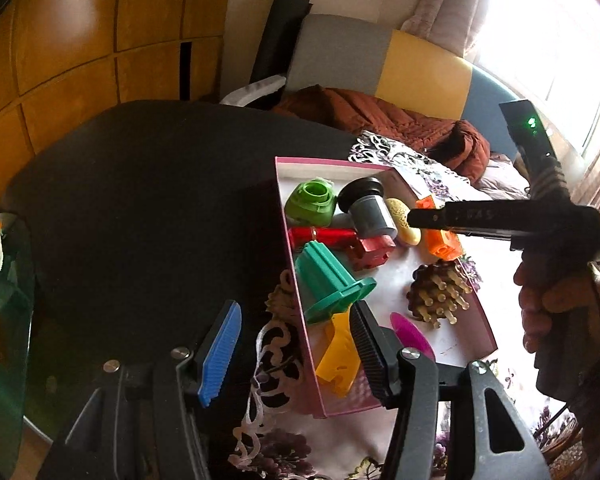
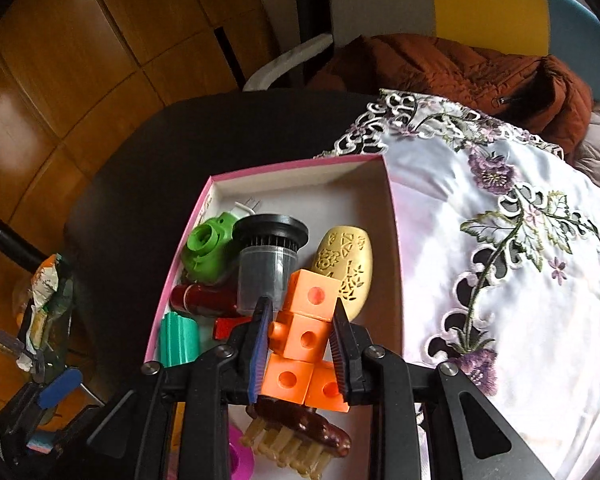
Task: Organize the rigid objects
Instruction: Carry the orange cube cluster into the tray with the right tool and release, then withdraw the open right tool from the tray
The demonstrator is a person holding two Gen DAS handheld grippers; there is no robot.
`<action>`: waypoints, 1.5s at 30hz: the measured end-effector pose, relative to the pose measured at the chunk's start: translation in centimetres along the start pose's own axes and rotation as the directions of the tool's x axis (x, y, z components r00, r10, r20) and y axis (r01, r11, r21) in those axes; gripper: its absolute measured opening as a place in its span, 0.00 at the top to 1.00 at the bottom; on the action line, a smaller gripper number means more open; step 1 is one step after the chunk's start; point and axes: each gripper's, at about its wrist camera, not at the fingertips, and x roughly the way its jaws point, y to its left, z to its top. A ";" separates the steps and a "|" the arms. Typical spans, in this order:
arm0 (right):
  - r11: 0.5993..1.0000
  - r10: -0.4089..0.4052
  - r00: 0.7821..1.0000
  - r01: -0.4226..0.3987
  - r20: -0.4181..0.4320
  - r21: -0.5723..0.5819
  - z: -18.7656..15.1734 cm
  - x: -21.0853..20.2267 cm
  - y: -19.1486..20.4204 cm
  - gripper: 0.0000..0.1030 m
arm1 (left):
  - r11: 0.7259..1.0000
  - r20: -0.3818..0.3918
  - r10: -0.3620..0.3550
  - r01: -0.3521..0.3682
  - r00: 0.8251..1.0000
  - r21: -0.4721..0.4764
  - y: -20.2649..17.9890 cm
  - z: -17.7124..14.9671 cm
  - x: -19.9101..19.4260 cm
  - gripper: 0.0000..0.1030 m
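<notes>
**Two grippers at the box, right one loaded**

Right gripper (image 2: pixel 300 326) was clenched on the orange block piece (image 2: pixel 306 320); its pads pressed the piece's two flanks; long axis of the piece ran forward along the fingers, far end poking out over the pink box (image 2: pixel 392 216). Piece was held above the box interior, not resting on anything as far as I could tell; yellow perforated oval (image 2: pixel 346 268) just beyond it, grey filter cup (image 2: pixel 266 258) beside that, brown bristle brush (image 2: pixel 300 436) below the held piece. Judgement: drop spot is the bare floor of the box toward its far wall; move is forward and down, right hand only.

Left gripper (image 1: pixel 294 354) was released, jaws wide, holding nothing; it straddled the near wall of the box, teal flanged part (image 1: pixel 328 284) and yellow part (image 1: pixel 338 360) just inside.

Box sat half on an embroidered white cloth (image 2: pixel 520 280), half on a dark round table (image 1: pixel 140 200); wood-panel wall behind, rust jacket (image 2: pixel 460 72) on a seat, bright window.
</notes>
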 end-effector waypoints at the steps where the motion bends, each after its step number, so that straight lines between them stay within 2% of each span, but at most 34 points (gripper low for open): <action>1: 1.000 -0.006 1.000 0.006 -0.005 -0.004 0.0 0.4 0.1 0.73 | 1.000 0.000 0.004 -0.004 1.000 -0.001 0.0 0.0 0.0 0.44; 7: 1.000 -0.009 0.998 0.008 -0.056 -0.021 -0.8 2.4 0.5 0.71 | 1.000 0.004 0.022 -0.022 1.000 -0.011 0.1 0.0 -0.2 0.40; 10: 1.000 -0.015 0.999 0.014 -0.049 -0.025 -1.1 2.2 0.4 0.70 | 0.999 0.010 0.035 -0.035 0.999 -0.016 0.1 0.0 -0.2 0.39; 11: 1.000 -0.012 0.999 0.012 -0.045 -0.015 -1.2 1.9 0.3 0.66 | 0.999 0.011 0.038 -0.038 0.999 -0.016 0.1 0.0 -0.2 0.39; 14: 1.000 -0.003 1.000 0.003 0.001 0.011 -1.3 0.6 -0.1 0.43 | 0.998 0.013 0.054 -0.054 0.998 -0.015 0.0 0.1 -0.2 0.39; 15: 1.000 0.004 1.000 -0.005 0.019 0.017 -1.3 0.0 -0.2 0.39 | 0.998 0.015 0.059 -0.059 0.998 -0.016 0.0 0.1 -0.3 0.39; 20: 1.000 -0.017 0.997 0.017 0.081 0.003 -2.0 -2.1 0.2 0.36 | 0.995 0.029 0.098 -0.097 0.995 -0.015 -0.5 0.2 -0.6 0.39; 23: 0.998 -0.054 0.991 0.056 0.126 -0.013 -3.1 -3.6 0.6 0.30 | 0.994 0.049 0.105 -0.105 0.993 -0.015 -0.9 0.2 -1.2 0.39; 25: 0.995 -0.091 0.984 0.095 0.155 -0.021 -4.0 -4.6 0.9 0.29 | 0.994 0.065 0.110 -0.110 0.992 -0.014 -1.2 0.3 -1.6 0.38; 28: 0.988 -0.140 0.970 0.149 0.198 -0.030 -5.6 -6.0 1.1 0.25 | 0.992 0.083 0.125 -0.125 0.989 -0.014 -1.7 0.2 -2.2 0.30; 31: 0.981 -0.185 0.954 0.194 0.237 -0.015 -7.1 -7.2 1.1 0.23 | 0.990 0.104 0.144 -0.142 0.984 -0.024 -2.1 0.1 -2.8 0.30; 33: 0.977 -0.203 0.945 0.211 0.255 -0.005 -8.0 -7.8 1.2 0.23 | 0.983 0.115 0.181 -0.179 0.977 -0.031 -2.6 0.1 -3.1 0.30; 35: 0.975 -0.214 0.940 0.223 0.266 -0.003 -8.7 -8.2 1.3 0.23 | 0.983 0.129 0.184 -0.180 0.974 -0.039 -2.8 -0.1 -3.4 0.29; 39: 0.971 -0.224 0.933 0.237 0.283 -0.012 -9.7 -8.8 1.9 0.23 | 0.972 0.148 0.234 -0.231 0.961 -0.040 -3.4 -0.3 -3.9 0.30; 45: 0.968 -0.237 0.925 0.252 0.297 -0.011 -10.4 -9.2 2.3 0.23 | 0.976 0.153 0.216 -0.212 0.964 -0.045 -3.6 -0.6 -4.3 0.30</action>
